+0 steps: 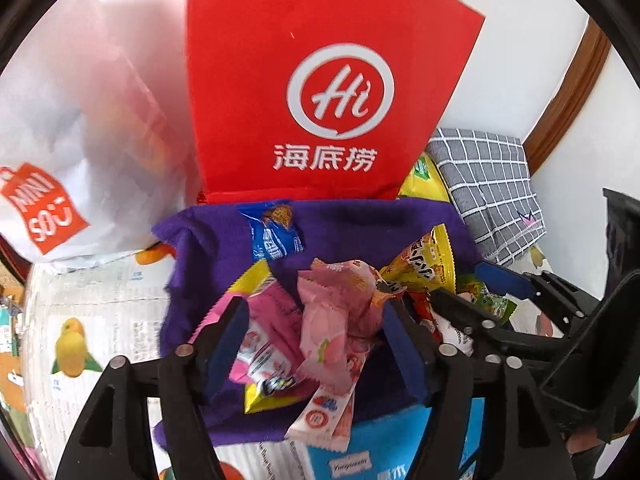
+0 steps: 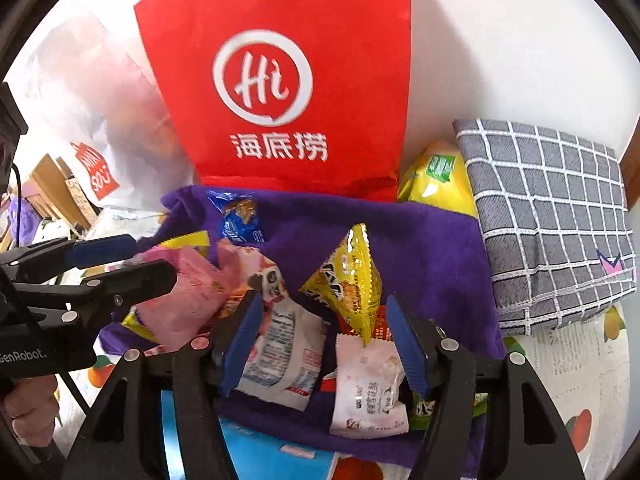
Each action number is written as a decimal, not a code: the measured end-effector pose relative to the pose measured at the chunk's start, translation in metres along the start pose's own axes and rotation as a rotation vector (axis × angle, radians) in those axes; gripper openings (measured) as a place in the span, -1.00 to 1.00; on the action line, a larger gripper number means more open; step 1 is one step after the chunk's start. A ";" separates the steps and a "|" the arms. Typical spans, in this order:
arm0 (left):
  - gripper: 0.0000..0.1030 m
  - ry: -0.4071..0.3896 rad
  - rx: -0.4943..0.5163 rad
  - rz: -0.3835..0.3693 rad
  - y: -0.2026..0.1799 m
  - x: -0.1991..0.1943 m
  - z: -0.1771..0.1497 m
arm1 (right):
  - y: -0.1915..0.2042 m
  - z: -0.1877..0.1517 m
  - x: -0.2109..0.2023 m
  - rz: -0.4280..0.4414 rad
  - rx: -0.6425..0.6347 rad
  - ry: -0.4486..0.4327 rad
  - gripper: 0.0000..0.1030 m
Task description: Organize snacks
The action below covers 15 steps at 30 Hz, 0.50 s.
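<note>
Hovering over snack packets (image 1: 332, 320) on purple cloth (image 1: 360, 224): both grippers' fingers parted, gripping nothing.

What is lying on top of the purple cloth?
On the purple cloth lie snack packets: a blue one, a yellow one, pink ones, a white one. Anything beneath the pile is covered.

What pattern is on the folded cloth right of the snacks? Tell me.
Grey with a white grid, clearest in the right wrist view: folded cloth.

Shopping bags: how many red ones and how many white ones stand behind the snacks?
Red shopping bag: 1
White shopping bag: 1
Total: 2
</note>
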<state>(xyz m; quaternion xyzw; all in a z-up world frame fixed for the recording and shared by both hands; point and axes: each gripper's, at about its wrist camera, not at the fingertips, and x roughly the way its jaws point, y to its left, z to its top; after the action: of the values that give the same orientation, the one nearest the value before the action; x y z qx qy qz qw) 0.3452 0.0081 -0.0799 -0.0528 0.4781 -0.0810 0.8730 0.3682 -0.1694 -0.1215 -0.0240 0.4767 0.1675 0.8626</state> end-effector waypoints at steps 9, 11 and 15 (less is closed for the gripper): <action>0.38 -0.053 -0.026 0.008 -0.003 -0.052 -0.024 | 0.013 -0.014 -0.070 -0.040 0.006 -0.074 0.24; 0.38 -0.064 -0.028 0.000 -0.007 -0.065 -0.033 | 0.019 -0.021 -0.091 -0.049 0.003 -0.098 0.24; 0.39 -0.087 -0.020 0.020 -0.017 -0.089 -0.053 | 0.032 -0.038 -0.126 -0.067 -0.011 -0.117 0.24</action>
<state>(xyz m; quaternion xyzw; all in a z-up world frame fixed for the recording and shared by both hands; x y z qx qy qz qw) 0.2515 0.0072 -0.0322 -0.0600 0.4408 -0.0650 0.8932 0.2651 -0.1804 -0.0339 -0.0346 0.4236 0.1422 0.8939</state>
